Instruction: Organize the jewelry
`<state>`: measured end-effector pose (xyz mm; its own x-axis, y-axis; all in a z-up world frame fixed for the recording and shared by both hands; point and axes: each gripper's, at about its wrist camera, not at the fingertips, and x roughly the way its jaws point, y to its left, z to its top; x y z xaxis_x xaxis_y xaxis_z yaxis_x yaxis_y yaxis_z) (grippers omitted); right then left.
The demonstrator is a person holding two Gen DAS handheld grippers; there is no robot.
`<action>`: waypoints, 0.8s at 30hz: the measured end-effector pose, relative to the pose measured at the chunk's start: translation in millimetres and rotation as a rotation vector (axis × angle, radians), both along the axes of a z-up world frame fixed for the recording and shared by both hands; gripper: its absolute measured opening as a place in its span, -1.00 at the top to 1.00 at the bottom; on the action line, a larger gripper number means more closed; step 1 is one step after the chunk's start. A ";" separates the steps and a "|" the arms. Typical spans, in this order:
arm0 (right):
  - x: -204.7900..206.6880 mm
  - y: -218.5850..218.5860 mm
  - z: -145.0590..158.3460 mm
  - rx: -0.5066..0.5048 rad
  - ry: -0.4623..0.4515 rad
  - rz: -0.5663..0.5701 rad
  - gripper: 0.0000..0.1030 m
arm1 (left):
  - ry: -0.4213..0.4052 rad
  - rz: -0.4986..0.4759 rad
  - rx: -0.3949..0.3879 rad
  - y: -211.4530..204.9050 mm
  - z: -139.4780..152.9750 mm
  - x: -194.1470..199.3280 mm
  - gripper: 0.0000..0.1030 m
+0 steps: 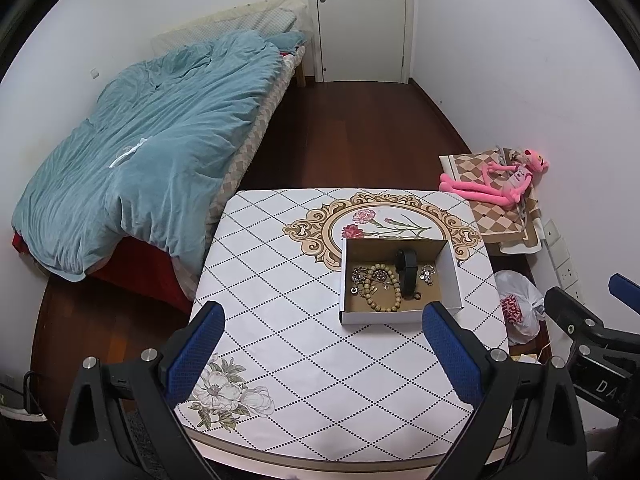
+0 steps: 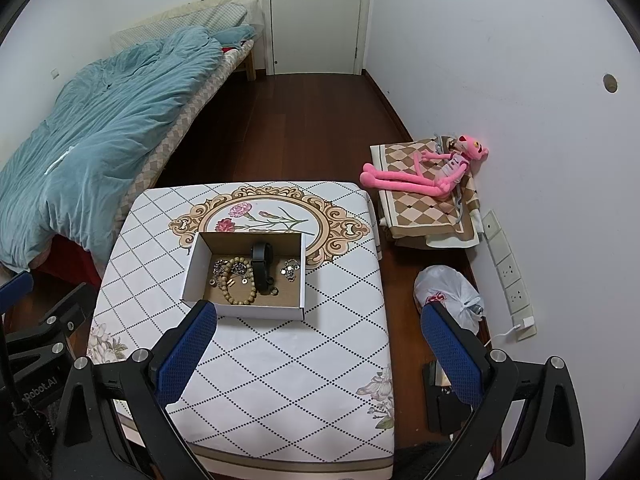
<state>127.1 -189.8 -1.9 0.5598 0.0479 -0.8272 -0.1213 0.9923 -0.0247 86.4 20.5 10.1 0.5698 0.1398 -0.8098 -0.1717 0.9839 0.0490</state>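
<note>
An open cardboard box sits on the patterned table. Inside it lie a wooden bead bracelet, a black wristband, silver chains and small metal pieces. My left gripper hovers open above the table's near half, short of the box. My right gripper is open too, held over the table's right edge, its left finger just in front of the box. Nothing is between either pair of fingers.
A bed with a blue duvet stands left of the table. A pink plush toy lies on a checkered cloth at the right wall. A white plastic bag and wall sockets are to the right. A closed door is behind.
</note>
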 end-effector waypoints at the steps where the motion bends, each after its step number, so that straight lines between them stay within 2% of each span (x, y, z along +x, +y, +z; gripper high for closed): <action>1: -0.1 0.2 0.7 -0.001 -0.001 0.000 -1.00 | -0.001 0.000 0.000 -0.5 0.2 0.1 -0.96; 24: 0.4 -2.0 1.9 0.004 0.007 0.006 -1.00 | -0.001 -0.002 0.013 -1.0 -0.3 0.6 -0.96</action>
